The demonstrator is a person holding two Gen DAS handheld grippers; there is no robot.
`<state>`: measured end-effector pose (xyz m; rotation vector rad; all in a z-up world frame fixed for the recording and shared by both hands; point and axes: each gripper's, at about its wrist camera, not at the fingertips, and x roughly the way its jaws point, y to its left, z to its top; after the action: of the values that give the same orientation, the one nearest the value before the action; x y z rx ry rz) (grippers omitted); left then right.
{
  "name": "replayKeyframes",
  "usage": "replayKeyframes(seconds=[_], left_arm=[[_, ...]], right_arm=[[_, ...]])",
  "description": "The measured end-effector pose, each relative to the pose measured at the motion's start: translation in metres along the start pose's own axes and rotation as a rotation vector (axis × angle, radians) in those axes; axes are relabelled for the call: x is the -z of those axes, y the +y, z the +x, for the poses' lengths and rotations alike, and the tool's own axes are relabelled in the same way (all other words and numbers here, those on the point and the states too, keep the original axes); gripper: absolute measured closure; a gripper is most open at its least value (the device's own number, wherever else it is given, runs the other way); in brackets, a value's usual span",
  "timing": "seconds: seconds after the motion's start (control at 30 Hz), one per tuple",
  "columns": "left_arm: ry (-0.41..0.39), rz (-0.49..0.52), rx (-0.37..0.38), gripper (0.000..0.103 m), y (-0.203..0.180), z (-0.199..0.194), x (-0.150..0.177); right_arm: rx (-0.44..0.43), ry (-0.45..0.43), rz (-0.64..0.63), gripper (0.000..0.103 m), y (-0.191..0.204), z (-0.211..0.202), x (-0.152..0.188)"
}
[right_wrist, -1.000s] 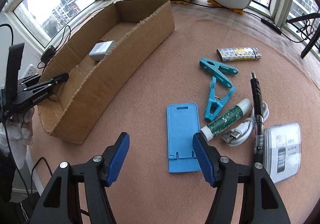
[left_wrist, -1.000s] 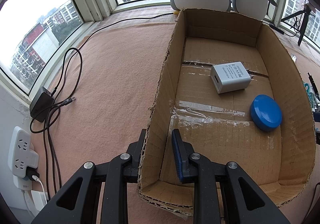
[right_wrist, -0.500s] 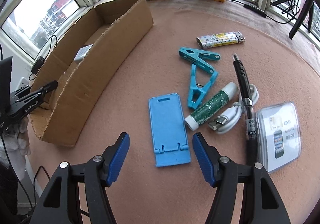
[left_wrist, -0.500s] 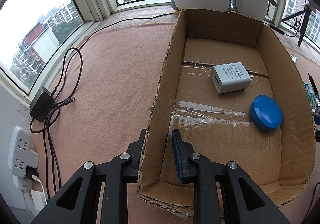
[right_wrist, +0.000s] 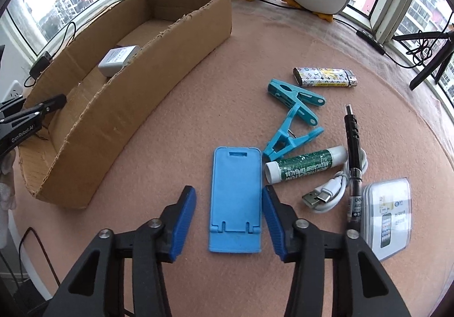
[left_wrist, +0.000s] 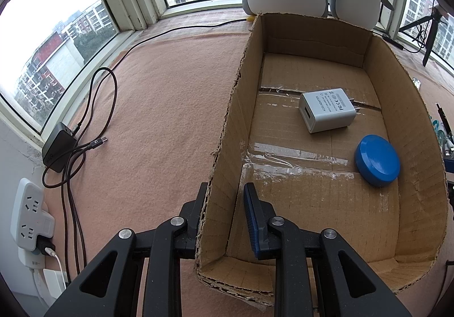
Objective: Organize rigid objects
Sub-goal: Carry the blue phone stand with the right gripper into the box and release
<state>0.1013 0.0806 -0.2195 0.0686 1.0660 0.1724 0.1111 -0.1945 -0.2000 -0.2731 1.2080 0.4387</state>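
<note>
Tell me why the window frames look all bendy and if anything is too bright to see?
Left wrist view: the fisheye lens bows the window frames and the cardboard box; the sky at left is washed out white. Right wrist view: the same curving, dark corners, soft daylight, faint shadows, and the blue phone stand sharp.
</note>
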Motion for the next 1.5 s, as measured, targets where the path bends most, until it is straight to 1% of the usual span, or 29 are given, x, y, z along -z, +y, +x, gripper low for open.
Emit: replayKeyframes(seconds=[0.07, 0.27, 0.37, 0.5, 0.7, 0.87, 1.0, 1.17, 1.3, 1.5], left_arm=[[0.0, 0.001, 0.0, 0.078, 0.0, 0.0, 0.0], [0.0, 0.0, 0.0, 0.078, 0.0, 0.0, 0.0], [0.0, 0.0, 0.0, 0.078, 0.0, 0.0, 0.0], [0.0, 0.0, 0.0, 0.078, 0.0, 0.0, 0.0], [0.0, 0.0, 0.0, 0.078, 0.0, 0.0, 0.0], [0.0, -0.001, 0.001, 0.079, 0.0, 0.0, 0.0], [0.0, 0.0, 0.0, 0.079, 0.0, 0.0, 0.001], [0.0, 0.001, 0.0, 0.078, 0.0, 0.0, 0.001], [-0.001, 0.0, 0.001, 0.079, 0.0, 0.0, 0.001], [-0.001, 0.0, 0.001, 0.079, 0.0, 0.0, 0.001]], right_arm=[[0.0, 0.0, 0.006, 0.069, -0.002, -0.002, 0.002], [-0.007, -0.007, 0.026, 0.07, -0.001, -0.005, 0.009], [-0.035, -0.016, 0.05, 0.07, -0.001, -0.01, 0.013], [-0.055, -0.041, 0.068, 0.07, -0.001, -0.019, 0.015], [-0.084, -0.108, 0.079, 0.07, 0.005, -0.048, 0.012], [-0.119, -0.174, 0.055, 0.07, 0.021, -0.073, -0.002], [-0.145, -0.204, 0.018, 0.07, 0.041, -0.085, -0.012], [-0.185, -0.213, -0.037, 0.07, 0.064, -0.088, -0.019], [-0.203, -0.209, -0.076, 0.07, 0.084, -0.085, -0.026], [-0.215, -0.189, -0.109, 0.07, 0.101, -0.076, -0.03]])
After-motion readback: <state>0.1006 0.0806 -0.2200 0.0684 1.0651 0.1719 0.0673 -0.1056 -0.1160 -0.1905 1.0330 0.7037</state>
